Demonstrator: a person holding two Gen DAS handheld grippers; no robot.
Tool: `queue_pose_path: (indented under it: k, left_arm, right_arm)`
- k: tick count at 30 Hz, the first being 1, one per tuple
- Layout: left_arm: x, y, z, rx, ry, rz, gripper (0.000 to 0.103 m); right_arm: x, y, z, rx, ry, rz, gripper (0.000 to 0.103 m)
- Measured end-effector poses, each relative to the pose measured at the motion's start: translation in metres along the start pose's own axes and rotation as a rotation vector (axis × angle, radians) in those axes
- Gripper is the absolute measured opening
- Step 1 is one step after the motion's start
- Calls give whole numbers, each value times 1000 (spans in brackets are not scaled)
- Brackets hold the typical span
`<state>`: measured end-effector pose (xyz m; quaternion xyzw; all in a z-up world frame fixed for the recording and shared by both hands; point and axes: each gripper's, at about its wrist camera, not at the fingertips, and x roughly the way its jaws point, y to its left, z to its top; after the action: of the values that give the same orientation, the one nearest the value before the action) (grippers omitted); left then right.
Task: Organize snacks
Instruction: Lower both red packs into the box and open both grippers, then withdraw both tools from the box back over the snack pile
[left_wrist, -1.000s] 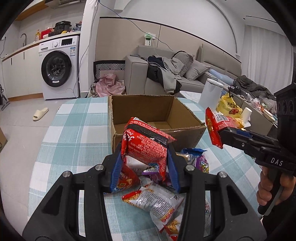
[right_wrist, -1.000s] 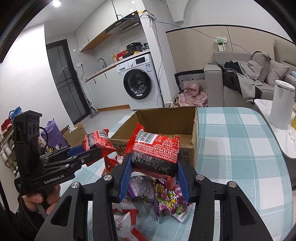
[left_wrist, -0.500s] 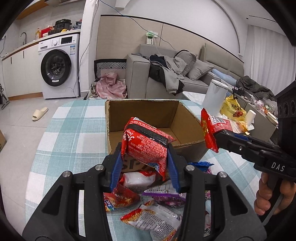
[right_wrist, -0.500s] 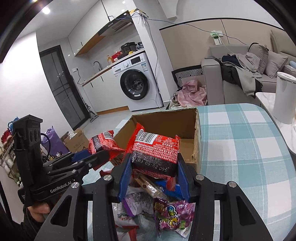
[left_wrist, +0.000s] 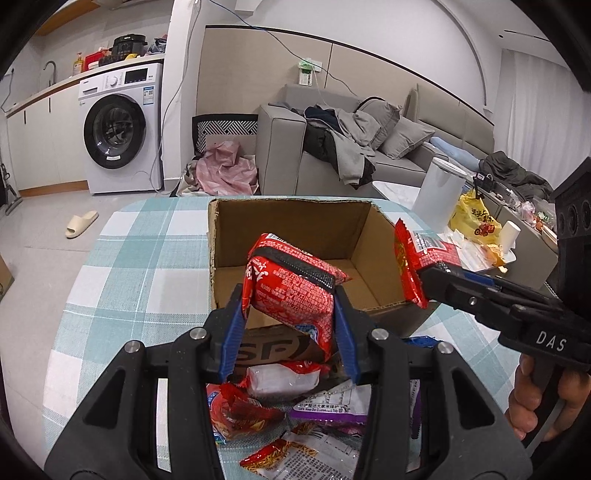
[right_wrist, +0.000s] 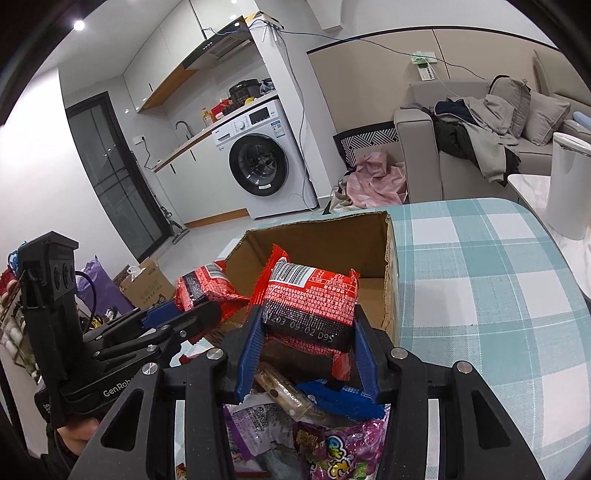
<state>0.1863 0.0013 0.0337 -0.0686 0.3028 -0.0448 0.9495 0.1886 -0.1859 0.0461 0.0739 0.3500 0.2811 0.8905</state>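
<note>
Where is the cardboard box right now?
In both wrist views the open cardboard box sits mid-frame on the checked tablecloth, just beyond the loose snack pile, with both held red packets at its near rim.

Background, left wrist view: white washing machine (left_wrist: 118, 129) at 10 o'clock, under a counter with a black cooker (left_wrist: 127, 43). Beige slipper (left_wrist: 81, 223) on floor at 9 o'clock. Pink cloth (left_wrist: 225, 168) heaped beside the grey sofa (left_wrist: 369, 147), 12 o'clock; clothes piled on the sofa. White cylindrical bin (left_wrist: 439, 194) and yellow bag (left_wrist: 476, 218) at 2 o'clock. Right wrist view: dark glass door (right_wrist: 110, 177) at 10 o'clock.
</note>
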Motion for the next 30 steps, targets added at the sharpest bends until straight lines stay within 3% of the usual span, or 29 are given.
queue_pose_path:
  k: [4, 9, 12, 14, 16, 22, 30]
  left_arm:
    - [5, 0, 1, -9, 11, 3, 41]
    - [5, 0, 1, -3, 14, 11, 43]
    - [-3, -3, -1, 18, 9, 21, 64]
    - [-10, -5, -3, 28, -12, 30, 84]
    - [-18, -7, -6, 37, -28, 42, 88]
    - [-40, -7, -21, 33, -47, 80, 101]
    - [-69, -4, -41, 49, -40, 73, 102]
  right_arm:
    - [6, 0, 2, 7, 4, -14, 47]
    - [0, 1, 3, -7, -17, -27, 59]
    - [-7, 2, 0, -27, -30, -40, 70]
    - [-12, 2, -3, -35, -31, -40, 83]
    - [-18, 2, -8, -39, -32, -27, 100]
    - [-30, 2, -23, -65, -20, -64, 103]
    - [-41, -3, -42, -56, 6, -62, 103]
